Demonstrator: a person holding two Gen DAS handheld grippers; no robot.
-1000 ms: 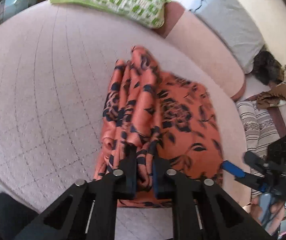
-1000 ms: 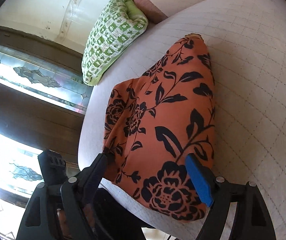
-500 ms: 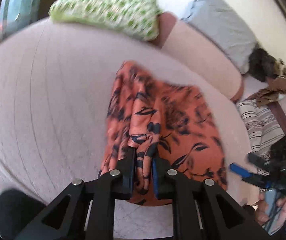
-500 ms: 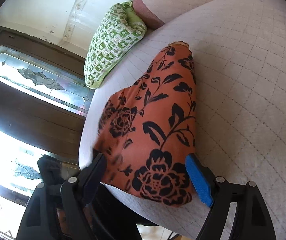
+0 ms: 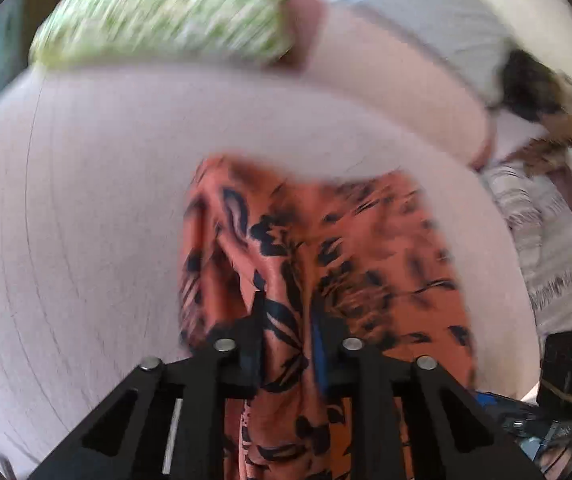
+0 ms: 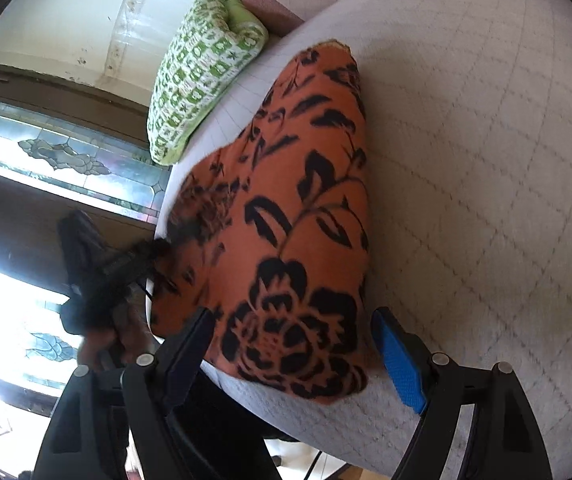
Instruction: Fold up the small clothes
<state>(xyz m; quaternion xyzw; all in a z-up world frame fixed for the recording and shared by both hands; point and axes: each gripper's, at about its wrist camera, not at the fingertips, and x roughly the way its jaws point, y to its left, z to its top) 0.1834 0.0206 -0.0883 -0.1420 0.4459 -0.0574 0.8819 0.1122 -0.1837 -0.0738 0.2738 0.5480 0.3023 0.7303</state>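
An orange cloth with a black flower print (image 5: pixel 366 260) lies folded on the pale quilted bed (image 5: pixel 85 200). My left gripper (image 5: pixel 288 308) is shut on a bunched fold at its left side, and the fabric fills the narrow gap between the jaws and hangs down toward the camera. The right wrist view shows the same cloth (image 6: pixel 306 184) reaching the bed's near edge, with the left gripper (image 6: pixel 125 264) blurred at its left border. My right gripper (image 6: pixel 294 316) stands wide open just over the cloth's near corner, one finger on each side, and its pads are off the fabric.
A green-and-white cushion (image 5: pixel 157 12) (image 6: pixel 201 92) lies at the bed's far end beside a grey pillow (image 5: pixel 426 12). Striped fabric (image 5: pixel 538 232) and dark brown clothes (image 5: pixel 546 92) sit to the right. A stained-glass window (image 6: pixel 65 152) is on the left.
The left gripper has dragged the bunched fold toward the bed's near edge, and its jaws now stand slightly wider. The right gripper has sunk closer to the cloth's near corner.
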